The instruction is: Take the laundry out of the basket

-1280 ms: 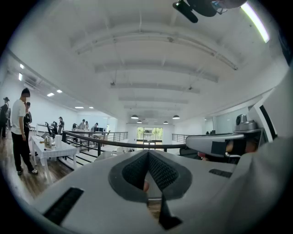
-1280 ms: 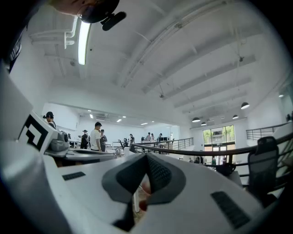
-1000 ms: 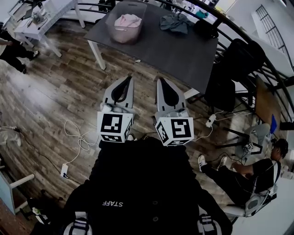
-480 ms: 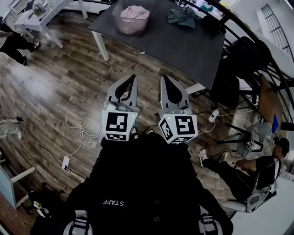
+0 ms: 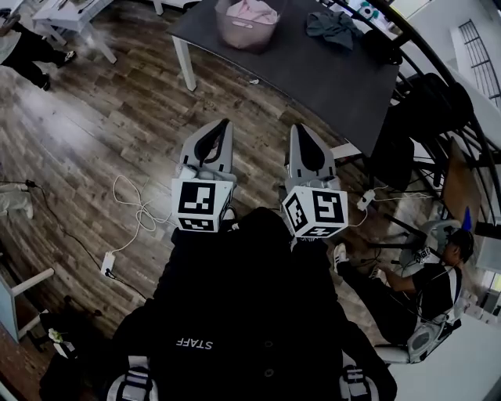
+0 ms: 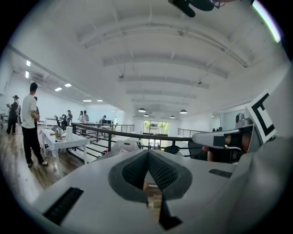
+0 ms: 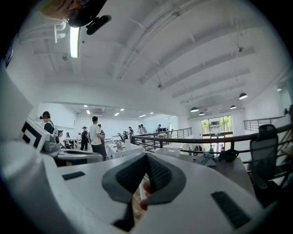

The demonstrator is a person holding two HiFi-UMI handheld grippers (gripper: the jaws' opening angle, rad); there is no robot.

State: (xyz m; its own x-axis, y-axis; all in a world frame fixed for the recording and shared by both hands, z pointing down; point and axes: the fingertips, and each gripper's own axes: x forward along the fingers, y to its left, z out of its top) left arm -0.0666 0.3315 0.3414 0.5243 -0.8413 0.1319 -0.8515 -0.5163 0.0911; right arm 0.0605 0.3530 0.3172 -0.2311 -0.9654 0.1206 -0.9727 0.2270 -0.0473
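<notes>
A pale pink laundry basket (image 5: 246,22) with pink cloth in it stands on the dark grey table (image 5: 313,66) at the top of the head view. A teal-grey garment (image 5: 333,27) lies on the table to the right of it. My left gripper (image 5: 225,124) and right gripper (image 5: 300,128) hang side by side over the wooden floor, short of the table, both pointing at it. Both are shut with nothing between their jaws. The basket (image 6: 123,146) shows beyond the left gripper (image 6: 147,154), and the garment (image 7: 208,158) lies beyond the right gripper (image 7: 146,156).
A black chair (image 5: 415,117) stands at the table's right end. A person (image 5: 430,274) sits on the floor at the lower right. White cables (image 5: 137,223) lie on the floor to the left. A white table (image 5: 66,9) and another person (image 5: 23,47) are at the top left.
Both grippers have sunk a little and drawn slightly apart, still shut. The table and basket have slid toward the top edge of the head view.
</notes>
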